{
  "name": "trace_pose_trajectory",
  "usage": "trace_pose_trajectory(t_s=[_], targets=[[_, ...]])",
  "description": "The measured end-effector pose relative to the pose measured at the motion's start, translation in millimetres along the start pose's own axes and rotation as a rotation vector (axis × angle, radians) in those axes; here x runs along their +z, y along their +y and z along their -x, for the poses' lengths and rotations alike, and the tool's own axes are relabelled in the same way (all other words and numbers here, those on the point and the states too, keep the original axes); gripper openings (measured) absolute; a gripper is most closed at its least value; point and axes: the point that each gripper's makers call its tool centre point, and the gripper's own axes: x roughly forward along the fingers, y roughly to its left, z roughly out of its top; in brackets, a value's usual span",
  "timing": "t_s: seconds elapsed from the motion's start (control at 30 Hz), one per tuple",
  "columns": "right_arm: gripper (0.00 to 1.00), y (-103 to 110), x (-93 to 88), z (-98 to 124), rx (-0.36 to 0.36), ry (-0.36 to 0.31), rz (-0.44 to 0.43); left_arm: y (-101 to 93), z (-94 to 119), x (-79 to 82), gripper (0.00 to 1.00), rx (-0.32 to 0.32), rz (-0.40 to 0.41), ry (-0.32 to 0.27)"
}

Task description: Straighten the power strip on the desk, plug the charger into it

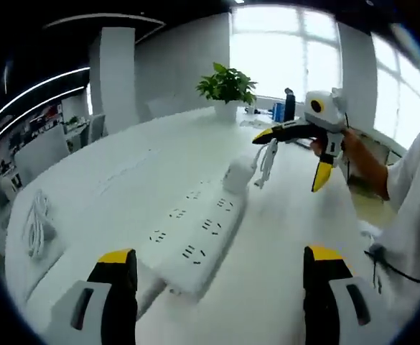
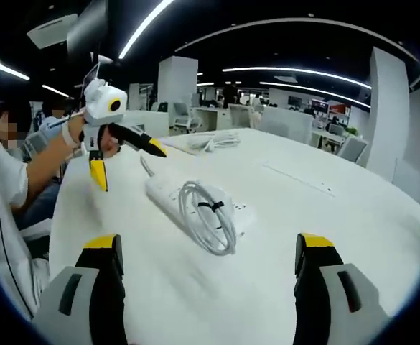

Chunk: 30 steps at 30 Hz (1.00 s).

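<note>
Both hand-held grippers wide open, empty, over white desk (image 1: 123, 172) in open-plan office; power strip (image 1: 199, 237) flat

Workspace: a large white desk (image 1: 123, 172) in an open-plan office. In the left gripper view, tall bright windows (image 1: 281, 50) line the far wall, and a potted green plant (image 1: 227, 86) stands at the far desk edge. White square columns (image 1: 116, 75) rise to a dark ceiling fitted with linear light strips (image 2: 145, 27). In the right gripper view, further white desks and office chairs (image 2: 281, 121) fill the background
</note>
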Motion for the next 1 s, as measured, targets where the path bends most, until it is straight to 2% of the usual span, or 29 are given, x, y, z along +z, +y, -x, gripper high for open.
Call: trace_pose_trajectory(t_s=[0.03,0.1,0.2,0.33,0.43,0.53,0.6,0.7,0.83,1.0], targets=[[0.97,1,-1.0,2,-0.001,-0.002,0.000,0.7,4,-2.8,0.96,0.029,0.021,-0.009],[0.97,4,-2.9,6,-0.005,-0.002,0.001,-2.8,9,-5.9,0.96,0.045,0.049,-0.017],[0.97,5,-4.3,10,-0.019,-0.011,-0.003,-8.9,18,-7.7,0.96,0.078,0.132,-0.063],[0.97,7,-9.7,17,-0.036,-0.002,-0.022,-23.0,31,-11.7,0.96,0.103,0.151,-0.087],[0.97,9,-11.6,26,-0.052,-0.006,-0.048,-29.9,43,-13.8,0.95,0.154,0.145,-0.095],[0.97,12,-12.9,35,-0.062,-0.015,-0.061,-32.2,56,-20.9,0.89,0.218,0.144,-0.100],[0.97,18,-16.7,42,-0.064,-0.014,-0.071,-38.2,61,-28.9,0.91,0.224,0.175,-0.102],[0.97,25,-22.7,51,-0.065,-0.015,-0.085,-50.2,67,-34.7,0.96,0.209,0.250,-0.144],[0.97,31,-30.0,61,-0.071,-0.012,-0.101,-65.4,80,-48.1,0.96,0.221,0.250,-0.134],[0.97,38,-30.6,77,-0.084,-0.028,-0.113,-79.5,98,-55.2,0.96,0.246,0.240,-0.131]])
